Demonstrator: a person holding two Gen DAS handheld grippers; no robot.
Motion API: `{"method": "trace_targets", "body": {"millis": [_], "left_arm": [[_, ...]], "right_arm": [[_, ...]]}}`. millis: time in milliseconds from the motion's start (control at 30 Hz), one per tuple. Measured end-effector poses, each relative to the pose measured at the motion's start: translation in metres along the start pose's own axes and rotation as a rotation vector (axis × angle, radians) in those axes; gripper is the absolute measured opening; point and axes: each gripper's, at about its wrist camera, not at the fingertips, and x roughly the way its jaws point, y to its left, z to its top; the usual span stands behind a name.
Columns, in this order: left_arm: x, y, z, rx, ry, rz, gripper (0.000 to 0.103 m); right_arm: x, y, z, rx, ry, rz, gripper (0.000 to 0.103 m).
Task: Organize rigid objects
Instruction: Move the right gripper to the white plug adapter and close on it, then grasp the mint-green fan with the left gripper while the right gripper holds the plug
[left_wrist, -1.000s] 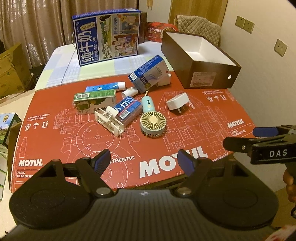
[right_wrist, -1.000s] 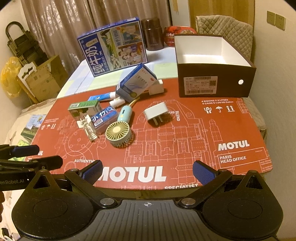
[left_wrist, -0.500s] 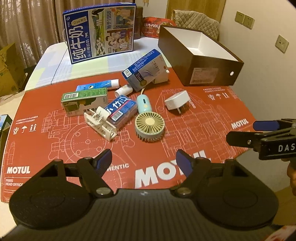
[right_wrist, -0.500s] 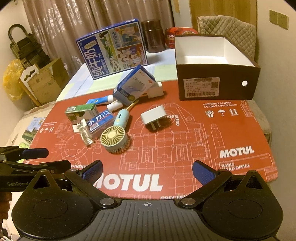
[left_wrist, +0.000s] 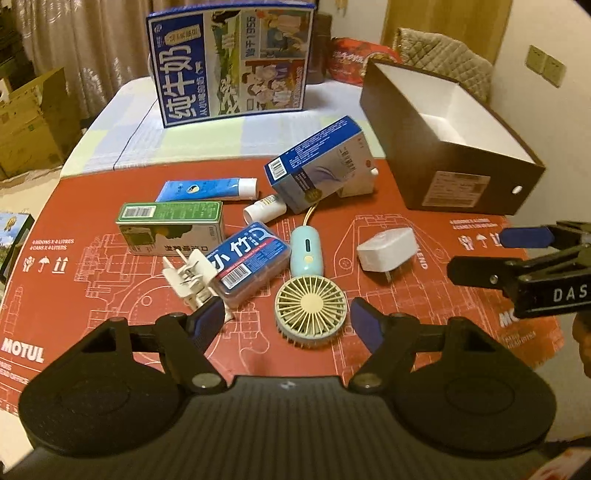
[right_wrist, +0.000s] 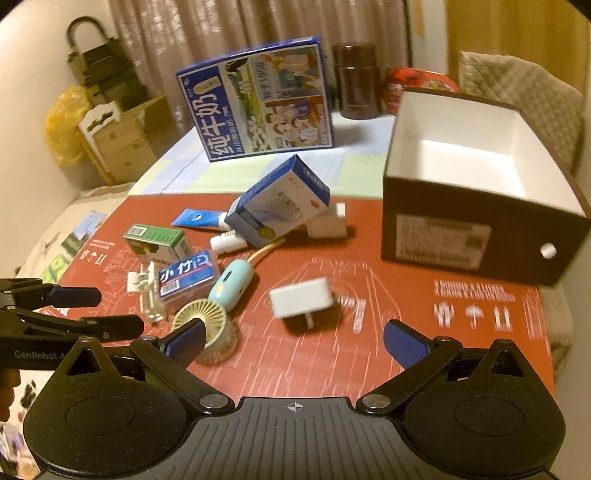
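Observation:
A cluster of small items lies on the red mat (left_wrist: 406, 332): a hand fan (left_wrist: 311, 313), a blue floss box (left_wrist: 251, 264), a green carton (left_wrist: 171, 227), a white clip (left_wrist: 190, 280), a blue tube (left_wrist: 207, 189), a tilted blue-white box (left_wrist: 317, 162) and a white plug adapter (left_wrist: 388, 249). An open brown box (left_wrist: 454, 147) with a white inside stands at the right. My left gripper (left_wrist: 288, 321) is open, just before the fan. My right gripper (right_wrist: 293, 341) is open, just before the adapter (right_wrist: 301, 297).
A large blue milk carton (left_wrist: 232, 62) stands at the back of the table. A brown flask (right_wrist: 356, 81) and a red packet (right_wrist: 417, 85) stand behind the brown box. Cardboard boxes (right_wrist: 122, 140) sit on the floor to the left.
Both grippers have moved forward toward the items, the left toward the fan and the right toward the plug adapter. Both stay open. The items have not moved.

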Motion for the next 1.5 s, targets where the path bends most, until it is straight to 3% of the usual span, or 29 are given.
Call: {"method": "trace_targets", "body": {"millis": [233,600,800,933,1367,1500], "left_arm": [[0.031,-0.004,0.001,-0.057,0.044,0.064,0.069],[0.042,-0.004,-0.004,-0.111,0.072,0.114,0.068],[0.048,-0.008,-0.005,-0.096,0.078,0.103,0.069],[0.055,-0.012,-0.003,-0.071,0.084,0.095,0.071],[0.094,-0.03,0.004,0.045,0.133,0.073,0.072],[0.103,-0.035,0.006,0.081,0.151,0.078,0.062]], "right_arm": [[0.047,-0.015,0.01,-0.117,0.06,0.064,0.085],[0.099,-0.011,0.017,-0.211,0.103,0.071,0.079],[0.112,-0.009,0.015,-0.222,0.121,0.075,0.062],[0.111,-0.015,0.012,-0.214,0.108,0.077,0.057],[0.085,-0.053,0.0,-0.143,0.124,0.016,0.057],[0.077,-0.065,-0.002,-0.107,0.124,-0.008,0.056]]}}
